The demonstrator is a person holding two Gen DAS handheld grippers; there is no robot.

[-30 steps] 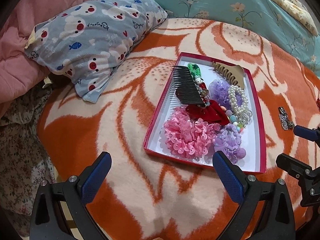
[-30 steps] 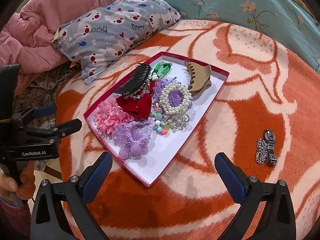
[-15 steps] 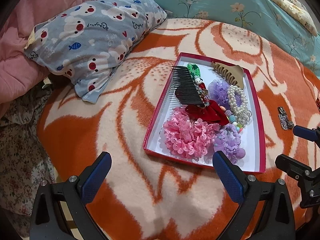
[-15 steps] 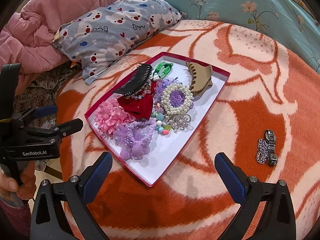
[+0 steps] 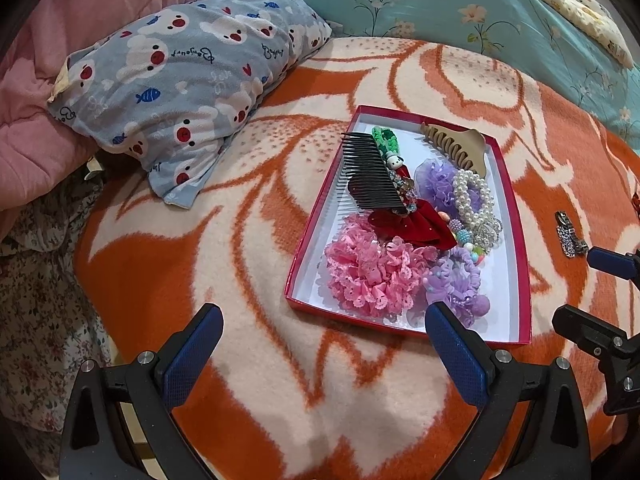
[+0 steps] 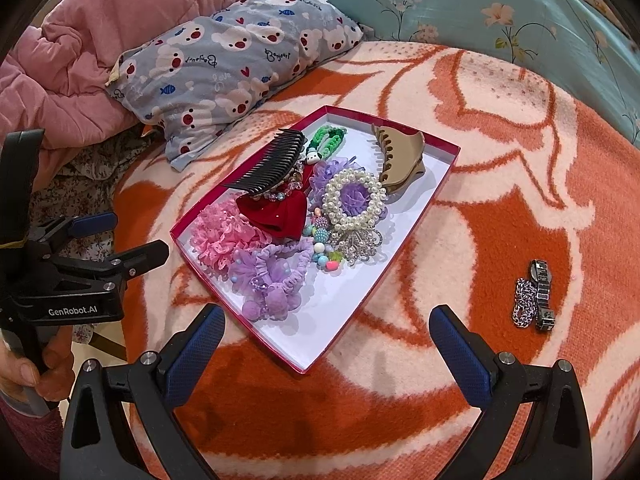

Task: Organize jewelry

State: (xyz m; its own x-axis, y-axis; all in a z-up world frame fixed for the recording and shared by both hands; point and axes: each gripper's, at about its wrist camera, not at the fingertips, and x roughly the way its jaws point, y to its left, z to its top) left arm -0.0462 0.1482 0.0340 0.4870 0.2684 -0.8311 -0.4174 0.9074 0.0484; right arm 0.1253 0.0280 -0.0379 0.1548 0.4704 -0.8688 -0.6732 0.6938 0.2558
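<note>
Red-walled shallow box [image 6: 404,216], frame centre, on orange blanket [image 6: 500,216].
Contains black comb [image 6: 268,164], pearl bracelet [image 6: 352,200], scrunchies; left gripper [image 5: 320,344] and right gripper [image 6: 326,344] spread, empty.

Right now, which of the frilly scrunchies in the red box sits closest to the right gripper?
The lilac scrunchie with pom-poms, at the box's near end. The pink lace one lies beside it, nearer the left gripper; the purple one under the pearl bracelet is further back.

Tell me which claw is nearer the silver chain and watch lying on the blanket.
Right. The right claw hovers open just short of the silver chain and metal-band watch, which lie off its right finger. The left claw sits beyond the red-rimmed box, farther away.
</note>
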